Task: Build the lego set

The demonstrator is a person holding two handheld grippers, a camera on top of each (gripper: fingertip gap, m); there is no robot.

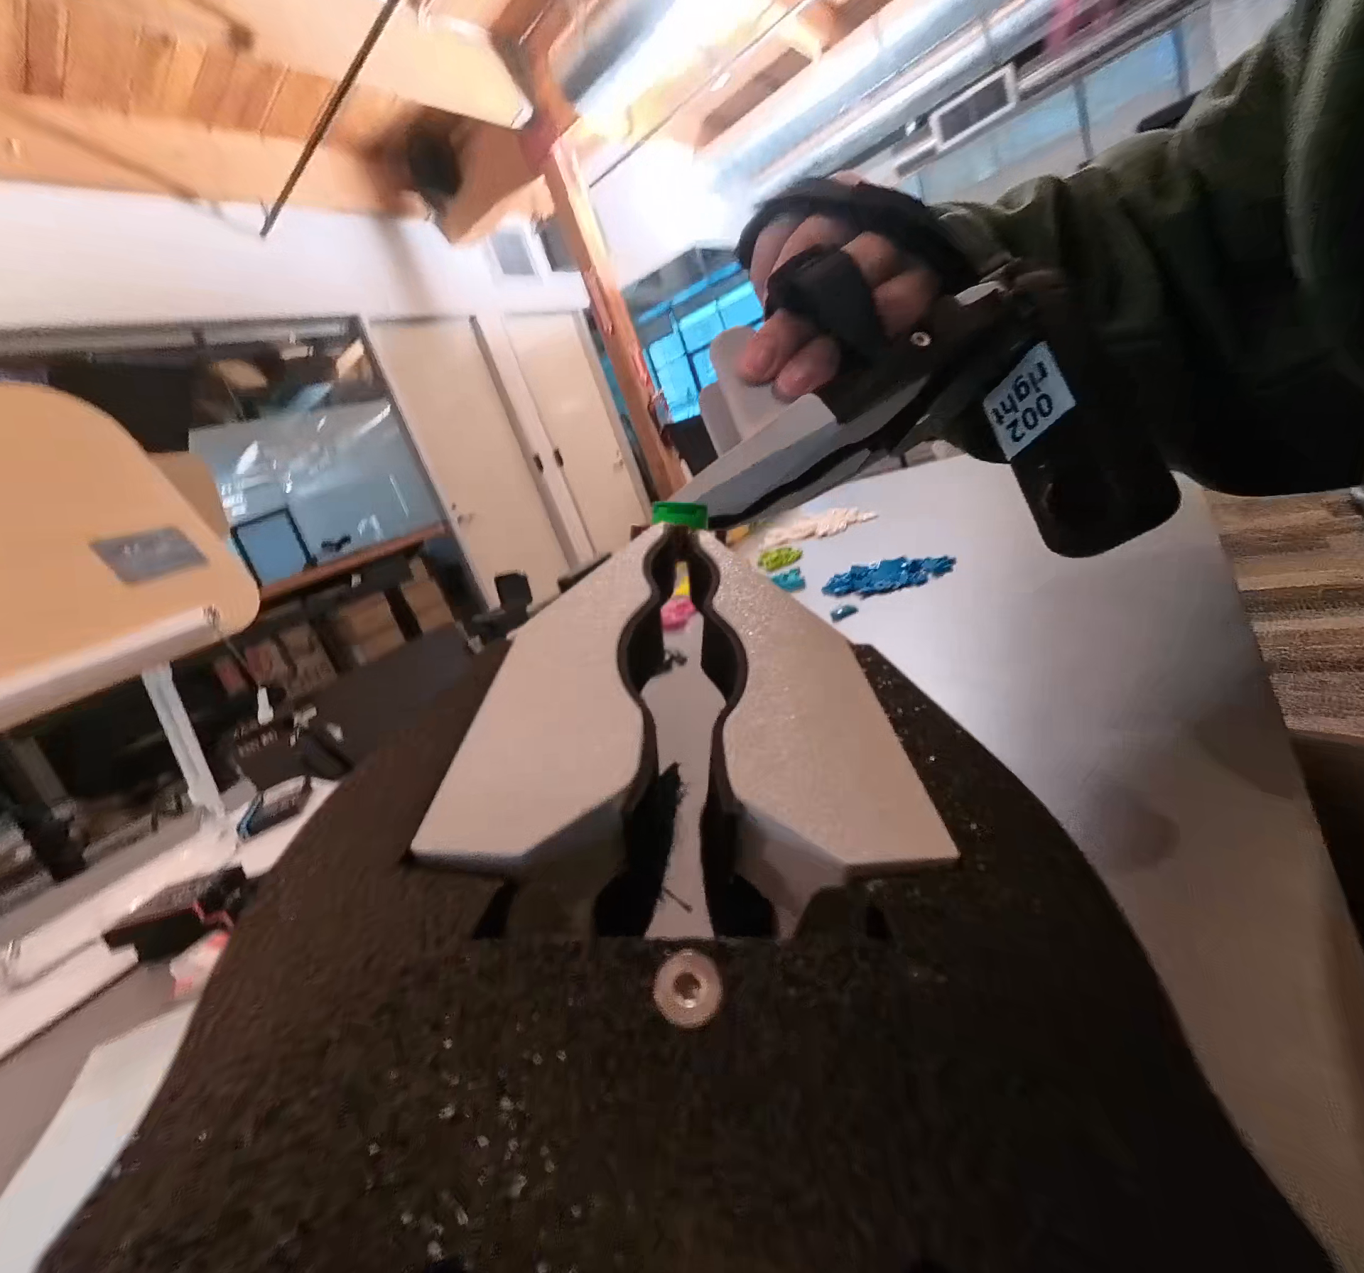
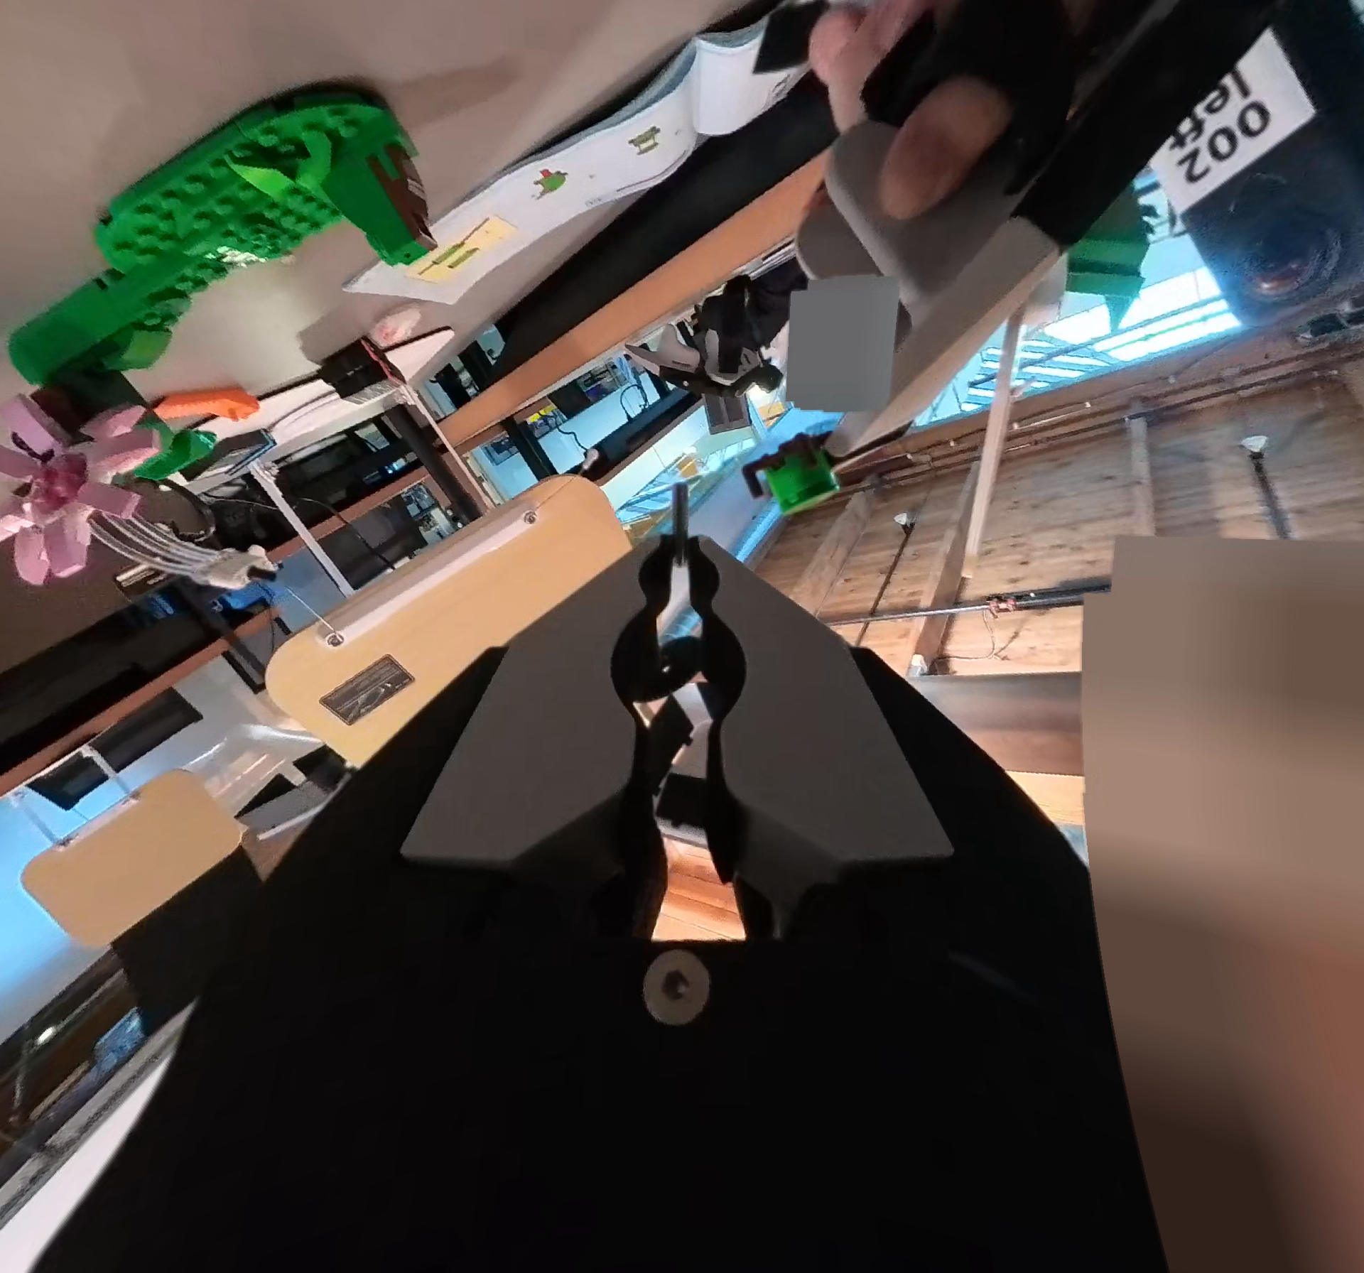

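In the left wrist view my left gripper is shut on a small green Lego piece and holds it in the air above the white table. My right gripper, in a gloved hand, has its tip right beside that piece. In the right wrist view my right gripper is shut on a thin dark pin. The pin points toward the green piece, which carries a black clip and sits in the left gripper's tip. A small gap separates pin and piece.
Loose brick piles lie on the table: blue, lime, white, pink. The right wrist view shows a green Lego build, a pink Lego flower, an open instruction booklet and an orange tool. My hands' fingertips stand some 5 cm from each other. My right gripper's tips are some 20 cm from the pink Lego flower.
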